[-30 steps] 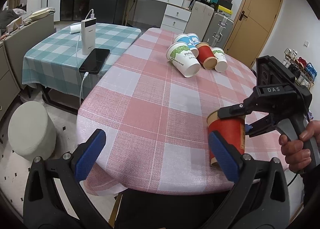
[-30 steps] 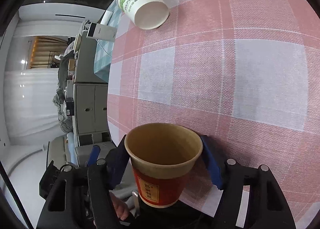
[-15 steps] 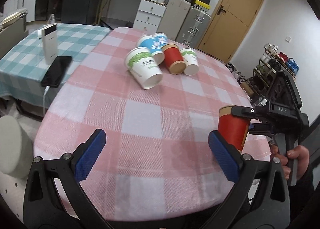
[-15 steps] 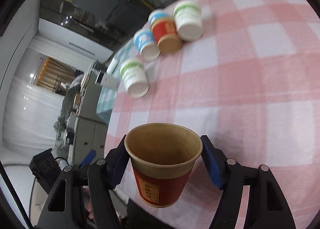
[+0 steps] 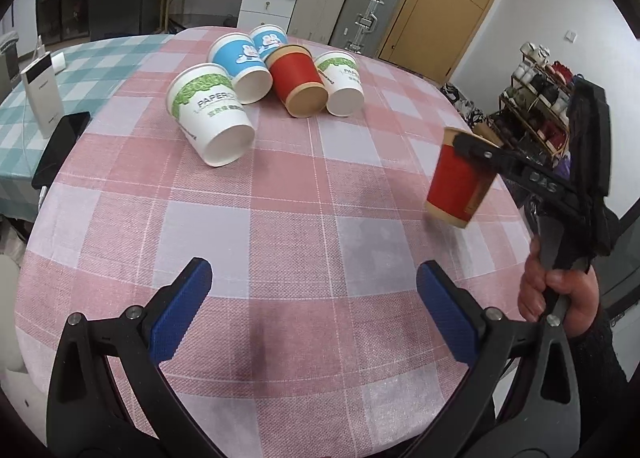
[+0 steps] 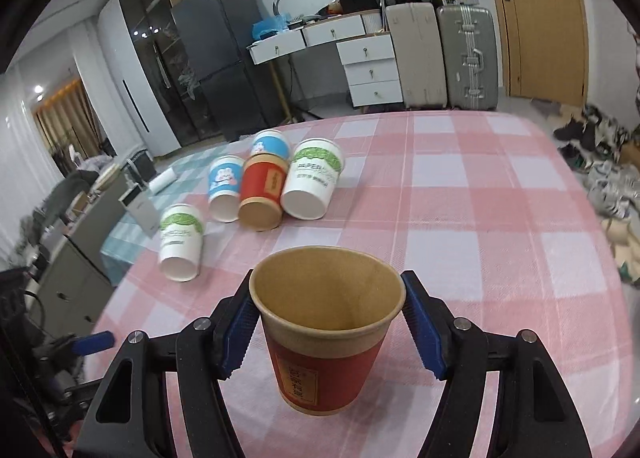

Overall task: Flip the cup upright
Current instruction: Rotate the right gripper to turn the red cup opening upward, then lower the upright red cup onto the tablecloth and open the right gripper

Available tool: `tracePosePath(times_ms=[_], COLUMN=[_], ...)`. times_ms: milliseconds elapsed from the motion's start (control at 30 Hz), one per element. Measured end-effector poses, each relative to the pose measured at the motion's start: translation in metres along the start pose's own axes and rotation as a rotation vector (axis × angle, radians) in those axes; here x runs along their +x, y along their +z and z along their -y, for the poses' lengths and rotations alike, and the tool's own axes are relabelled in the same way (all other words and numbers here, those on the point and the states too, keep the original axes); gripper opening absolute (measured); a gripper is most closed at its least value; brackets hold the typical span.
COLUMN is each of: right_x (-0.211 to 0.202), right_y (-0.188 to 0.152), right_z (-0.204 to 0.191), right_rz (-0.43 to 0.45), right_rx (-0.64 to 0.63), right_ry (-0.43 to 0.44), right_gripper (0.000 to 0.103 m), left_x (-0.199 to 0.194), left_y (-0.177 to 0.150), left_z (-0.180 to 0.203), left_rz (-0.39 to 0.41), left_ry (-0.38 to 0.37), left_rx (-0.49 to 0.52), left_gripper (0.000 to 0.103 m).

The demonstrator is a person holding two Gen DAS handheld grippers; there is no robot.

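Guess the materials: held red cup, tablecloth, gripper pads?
Red cup in the right hand-held gripper: paper, it seems; matte kraft-brown inside, printed red sleeve. Tablecloth: probably woven fabric, matte pink check with visible weave. Pads: blue, ribbed, likely rubber or soft plastic.

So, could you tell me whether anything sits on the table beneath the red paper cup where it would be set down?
Nothing visible does. The red paper cup hangs in the right gripper over bare pink checked tablecloth. The five tipped paper cups lie well beyond, and the open left gripper is off to the side.
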State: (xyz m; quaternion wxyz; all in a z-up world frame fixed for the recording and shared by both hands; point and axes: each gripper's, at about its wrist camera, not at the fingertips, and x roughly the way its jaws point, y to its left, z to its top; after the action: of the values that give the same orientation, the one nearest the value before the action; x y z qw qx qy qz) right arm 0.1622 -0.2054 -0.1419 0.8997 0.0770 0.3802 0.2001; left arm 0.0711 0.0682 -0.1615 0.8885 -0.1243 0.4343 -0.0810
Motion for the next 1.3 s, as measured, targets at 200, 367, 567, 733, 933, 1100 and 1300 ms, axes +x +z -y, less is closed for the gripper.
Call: tracePosePath(times_ms=[200,367,567,733,933,1100,1300], right_x=[0.016,0.014,0.003,-0.007,-0.019,-0.024,-0.024], right_y=[0.001,-0.006,-0.021,-0.031,-0.048,-0.059,-0.069], right_z=[-0.006,-0.014,-0.019,-0.026,-0.038,-0.048,-0.052], right_rz=[0.038,0.033,0.035,0.033,0.028,0.018,-0.012], right_rx=[-0.036,-0.082,-0.088,-0.113,-0.169,-0.224,-0.235], right_ry=[-0.003,-0.006,-0.015,-0.034,-0.050,-0.032,-0.010], right_gripper=[0.070,0.070,0.070,0.070,0.070,0.071,0.071], left_x=[0.007,0.009,0.002,-0.009,-0.022,-0.037,-0.053], left_y=[0.003,0.004,0.008,0.012,0.011,0.007,0.004], left_z=[0.008,0.008,0.007,0.007,0.013,0.020,0.026], left_rz=[-0.011,-0.020,-0.002,0.033,0.056,0.080,0.104], left_ry=[0.016,0.035,0.052,0.058,0.061,0.061,0.069], left_rx=[0.011,0.010,0.019,0.021,0.037,0.041,0.055], left_gripper=[0.102,0.102,0.102,0.102,0.102,0.102,0.102])
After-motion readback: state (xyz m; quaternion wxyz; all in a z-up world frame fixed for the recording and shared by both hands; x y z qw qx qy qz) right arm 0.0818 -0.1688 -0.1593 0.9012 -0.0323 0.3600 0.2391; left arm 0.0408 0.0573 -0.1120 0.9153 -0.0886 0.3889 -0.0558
